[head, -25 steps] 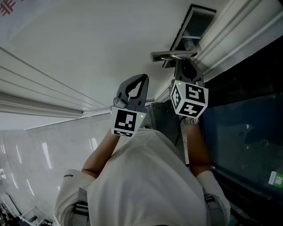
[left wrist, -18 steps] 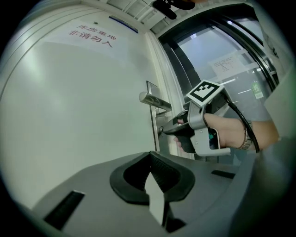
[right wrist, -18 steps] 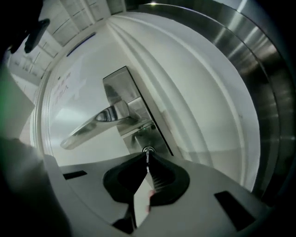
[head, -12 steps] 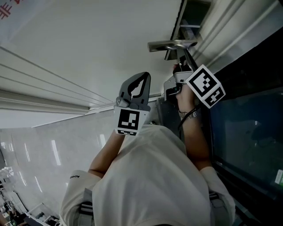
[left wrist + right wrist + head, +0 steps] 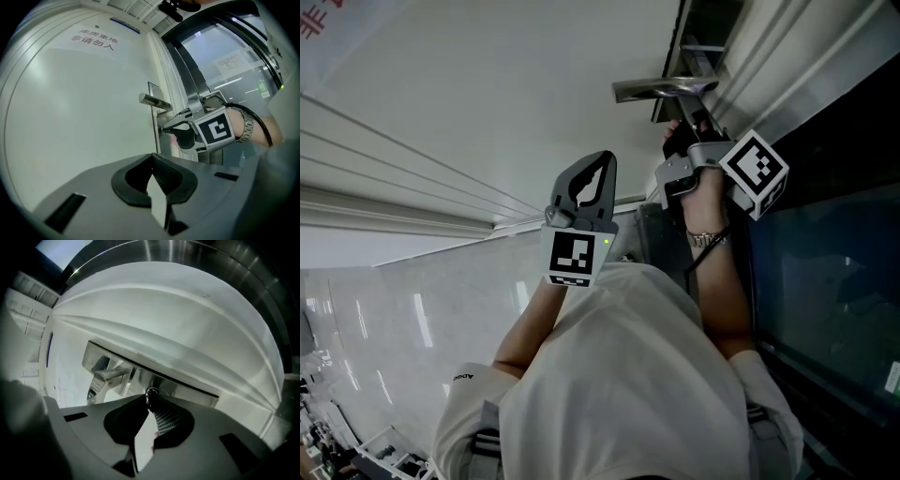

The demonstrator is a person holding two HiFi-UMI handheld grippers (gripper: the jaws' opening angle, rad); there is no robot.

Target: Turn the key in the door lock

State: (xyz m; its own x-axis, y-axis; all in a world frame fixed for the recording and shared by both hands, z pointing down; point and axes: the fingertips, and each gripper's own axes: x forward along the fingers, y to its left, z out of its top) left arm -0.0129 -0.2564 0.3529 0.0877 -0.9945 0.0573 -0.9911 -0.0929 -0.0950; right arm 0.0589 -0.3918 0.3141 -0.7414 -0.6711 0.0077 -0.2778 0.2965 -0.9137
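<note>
Right gripper [image 5: 148, 397] is up against the door [image 5: 84, 117] edge, pointing level at the lock, just under the lever handle [image 5: 110, 376]. Its tips are pinched on the key [image 5: 151, 392], which sits in the lock on the steel plate [image 5: 185, 387]. Only a small wire ring and a bit of the key head show at the tip line, and the blade can't be seen. The jaws have just eased apart a touch, but the key is between them and the pads look to be on it. In the left gripper view the right marker cube [image 5: 213, 131] faces the camera with the tips touching the door edge, and there is a metal watch [image 5: 246, 126] on that wrist. Left gripper [image 5: 153, 157] is held back from the door, well apart from the handle and lock. It points level at the plain white panel with its jaws together and nothing in them. A sign [image 5: 93, 40] with red print sits high on the door. A dark glass panel [image 5: 225, 65] is just beside the door frame on the right gripper's side.
</note>
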